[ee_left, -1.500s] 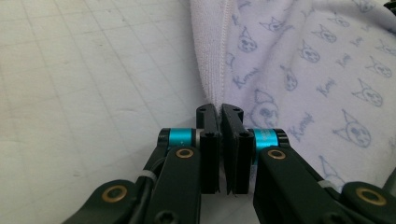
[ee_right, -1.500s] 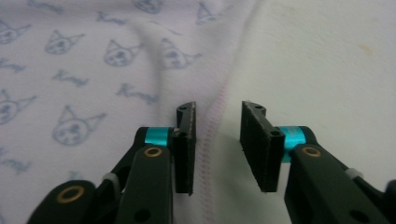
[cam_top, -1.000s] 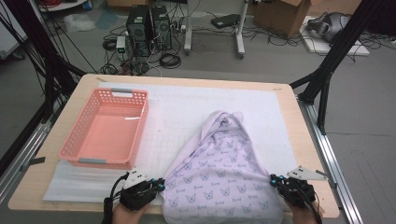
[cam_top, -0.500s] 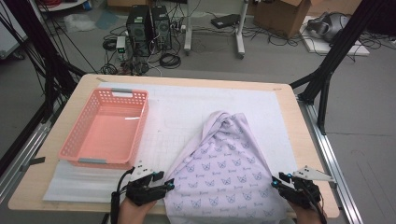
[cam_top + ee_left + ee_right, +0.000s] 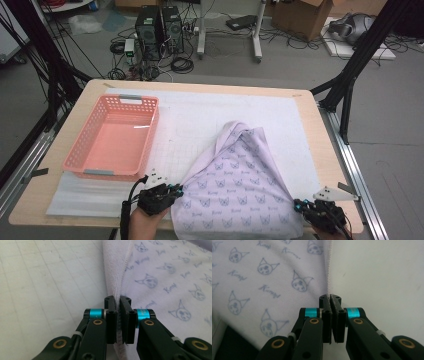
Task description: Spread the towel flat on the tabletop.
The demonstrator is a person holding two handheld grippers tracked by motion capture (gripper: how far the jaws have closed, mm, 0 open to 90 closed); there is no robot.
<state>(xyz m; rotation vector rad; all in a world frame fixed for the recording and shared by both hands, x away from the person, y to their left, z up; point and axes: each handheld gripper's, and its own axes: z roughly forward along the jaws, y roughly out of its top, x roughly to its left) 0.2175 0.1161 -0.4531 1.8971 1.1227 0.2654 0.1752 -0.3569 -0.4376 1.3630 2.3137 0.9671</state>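
A pale lilac cloth point(image 5: 240, 185) printed with small cat faces lies on the white gridded mat point(image 5: 200, 115), bunched to a peak at its far end and spread wide toward me. My left gripper point(image 5: 175, 190) is at the cloth's near left corner. In the left gripper view the gripper point(image 5: 117, 301) is shut on the stitched edge of the cloth point(image 5: 162, 277). My right gripper point(image 5: 300, 205) is at the near right corner. In the right gripper view the gripper point(image 5: 330, 297) is shut, with the hem of the cloth point(image 5: 262, 277) running into its jaws.
An empty pink plastic basket point(image 5: 150, 130) stands on the mat to the left of the cloth. The wooden table point(image 5: 325, 145) ends just right of the mat, with a black frame leg point(image 5: 345, 95) beyond it. Computers and cables lie on the floor behind.
Half a second ago both grippers' jaws looked spread at the cloth's corners; now both are closed on its edges. The right gripper has shifted slightly toward me.
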